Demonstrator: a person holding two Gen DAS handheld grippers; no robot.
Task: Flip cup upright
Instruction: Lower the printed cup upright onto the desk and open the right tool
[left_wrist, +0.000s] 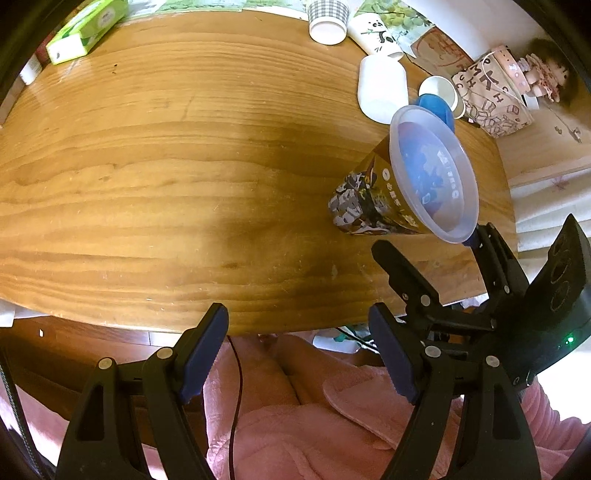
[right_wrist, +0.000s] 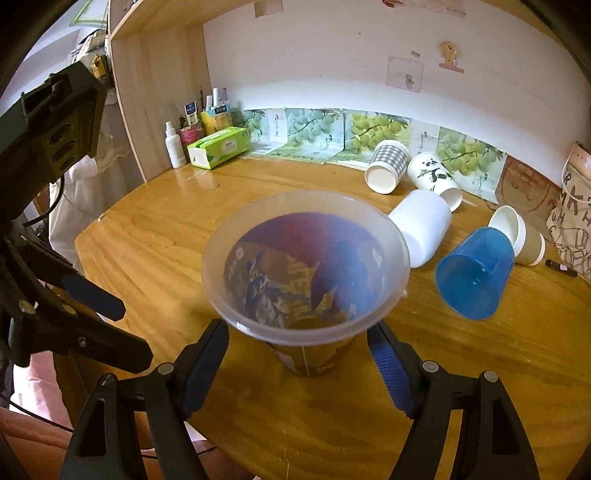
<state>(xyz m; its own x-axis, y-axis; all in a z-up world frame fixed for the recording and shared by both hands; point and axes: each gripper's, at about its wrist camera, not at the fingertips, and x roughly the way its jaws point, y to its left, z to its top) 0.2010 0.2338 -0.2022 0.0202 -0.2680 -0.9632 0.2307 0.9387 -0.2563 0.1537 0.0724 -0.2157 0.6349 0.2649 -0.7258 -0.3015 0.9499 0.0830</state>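
A clear plastic cup with a printed brown sleeve (right_wrist: 306, 280) stands upright on the wooden table (right_wrist: 147, 236), mouth up. It also shows in the left wrist view (left_wrist: 406, 184). My right gripper (right_wrist: 299, 354) sits around the cup's lower body, jaws spread on either side, pads apparently not pressing it. The right gripper appears in the left wrist view (left_wrist: 432, 240) just below the cup's rim. My left gripper (left_wrist: 299, 350) is open and empty over the table's near edge, left of the cup.
Several cups lie on their sides at the back right: a blue one (right_wrist: 476, 273), a white one (right_wrist: 421, 229), a checked one (right_wrist: 388, 166), a panda one (right_wrist: 436, 177), a brown one (right_wrist: 521, 236). A green tissue box (right_wrist: 218, 147) and bottles stand back left.
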